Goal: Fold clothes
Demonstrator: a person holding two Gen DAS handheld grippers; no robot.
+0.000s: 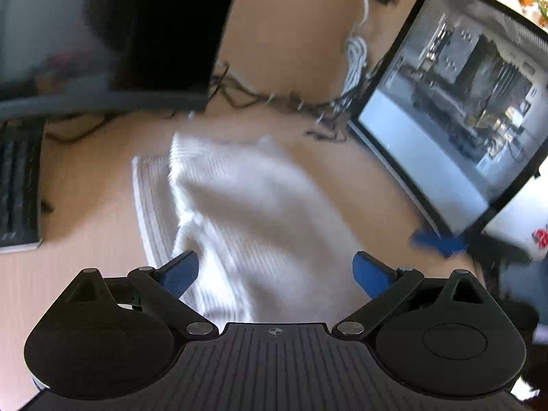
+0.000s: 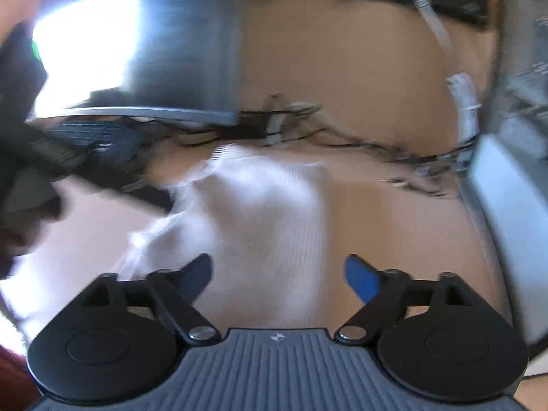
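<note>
Garment: white ribbed knit (image 1: 246, 205) lying partly folded on the wooden tabletop (image 1: 92, 212), between two monitors.
Left tool (image 1: 275, 274): blue fingers spread wide, nothing gripped, over the knit's near edge.
Right tool (image 2: 277, 275): fingers apart, empty, above the knit.
Clutter: keyboard (image 1: 19, 185) left, cables (image 1: 274, 99) behind.

A tan wooden worktop (image 1: 102, 212) runs back to a plain tan wall (image 1: 291, 34). At far left a dark monitor (image 1: 154, 34) stands behind a black keyboard (image 1: 19, 185). On the right, 1 angled screen (image 1: 455, 102) mirrors a bright room. Black cables (image 1: 274, 97) tangle along the far edge, beside a coiled white cord (image 1: 356, 65).
</note>
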